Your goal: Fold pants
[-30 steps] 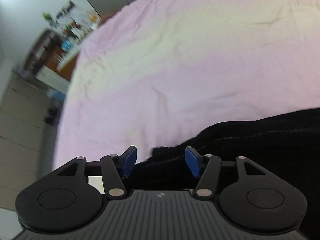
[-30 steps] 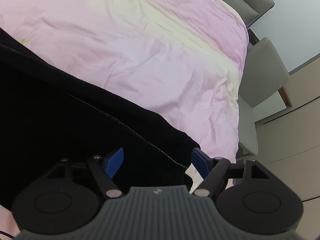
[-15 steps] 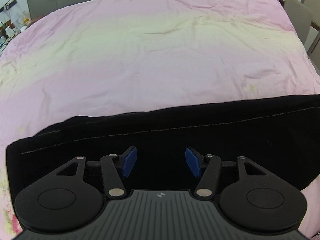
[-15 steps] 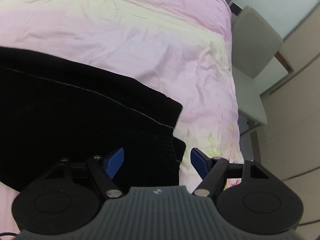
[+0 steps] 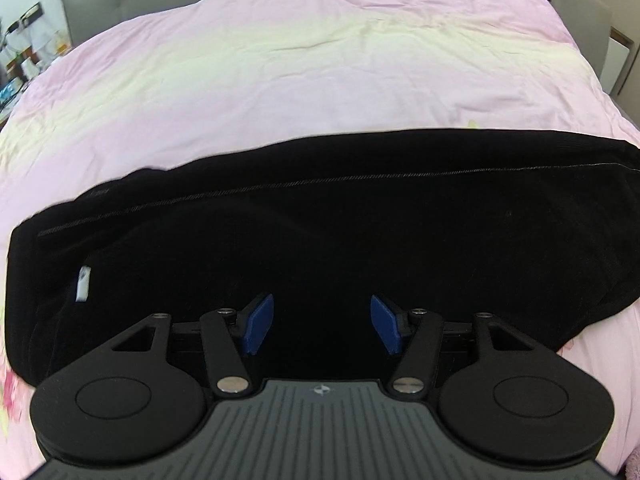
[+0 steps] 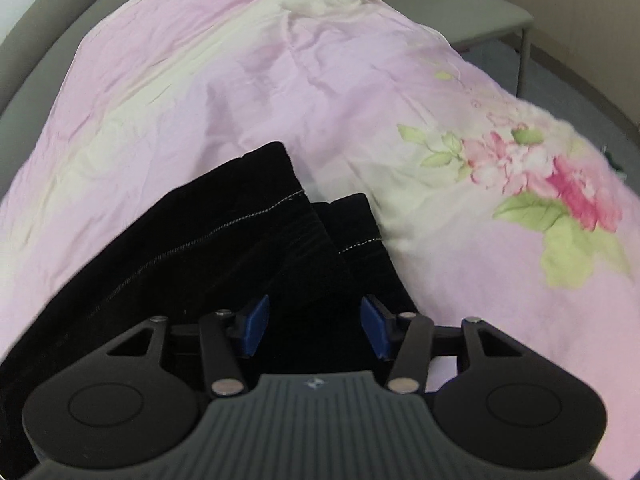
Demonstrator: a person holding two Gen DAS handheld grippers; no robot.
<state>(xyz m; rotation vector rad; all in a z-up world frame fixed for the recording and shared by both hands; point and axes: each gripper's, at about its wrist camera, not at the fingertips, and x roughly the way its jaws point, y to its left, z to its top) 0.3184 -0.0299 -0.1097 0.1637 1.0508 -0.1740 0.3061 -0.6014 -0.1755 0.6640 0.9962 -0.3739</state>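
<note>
Along the near edge of the bed (image 5: 320, 80) the black pants (image 5: 340, 232) are laid lengthwise, legs stacked, soft and limp. The hems (image 6: 320, 216) are best pinched. The left gripper (image 5: 322, 330) and right gripper (image 6: 314, 326) are held wide, empty.

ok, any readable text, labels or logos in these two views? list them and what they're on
No text reads as words.
White tag on the black pants: has a small mark, too blurred to read.
Small emblem on the left gripper body: a symbol, no letters.
Same emblem on the right gripper.
</note>
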